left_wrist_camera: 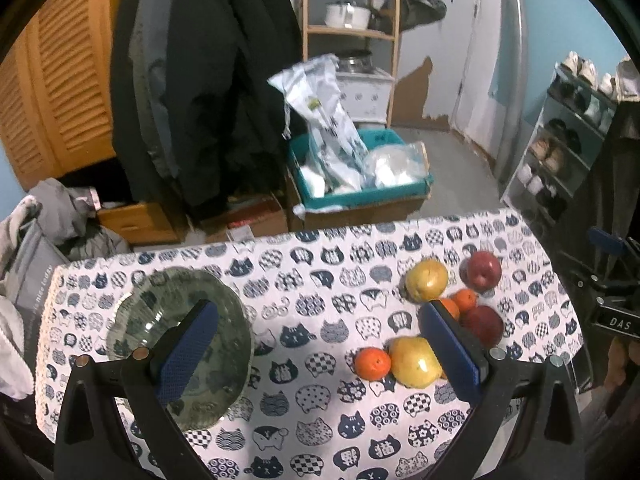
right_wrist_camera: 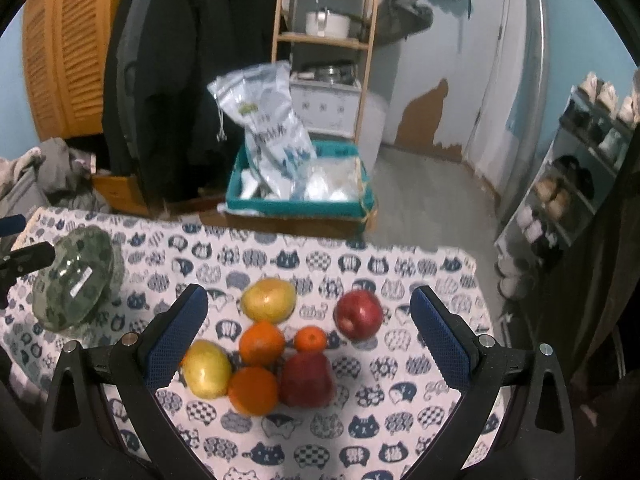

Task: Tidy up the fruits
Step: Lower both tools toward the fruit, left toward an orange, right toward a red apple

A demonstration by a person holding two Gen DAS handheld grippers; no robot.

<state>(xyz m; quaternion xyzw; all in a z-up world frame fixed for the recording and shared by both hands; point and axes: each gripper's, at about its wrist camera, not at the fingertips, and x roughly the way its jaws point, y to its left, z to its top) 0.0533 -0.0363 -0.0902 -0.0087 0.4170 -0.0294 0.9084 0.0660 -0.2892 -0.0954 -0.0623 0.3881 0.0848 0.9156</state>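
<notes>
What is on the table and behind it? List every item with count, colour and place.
apples: 2, red, right of the fruit cluster
oranges: 3, orange, middle of the cluster
yellow fruits: 2, yellow-green, left of the cluster
glass bowl: 1, greenish, table's left end, no fruit in it
tablecloth: 1, white with navy cats, covers the table
teal crate: 1, holds white bags, on the floor behind
left gripper: open, above the table
right gripper: open, above the fruit

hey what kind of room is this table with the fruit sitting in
Probably a home entryway or utility corner: dark coats hang at the back, a shoe rack stands on the right, and a wooden shelf holds a white pot.
</notes>
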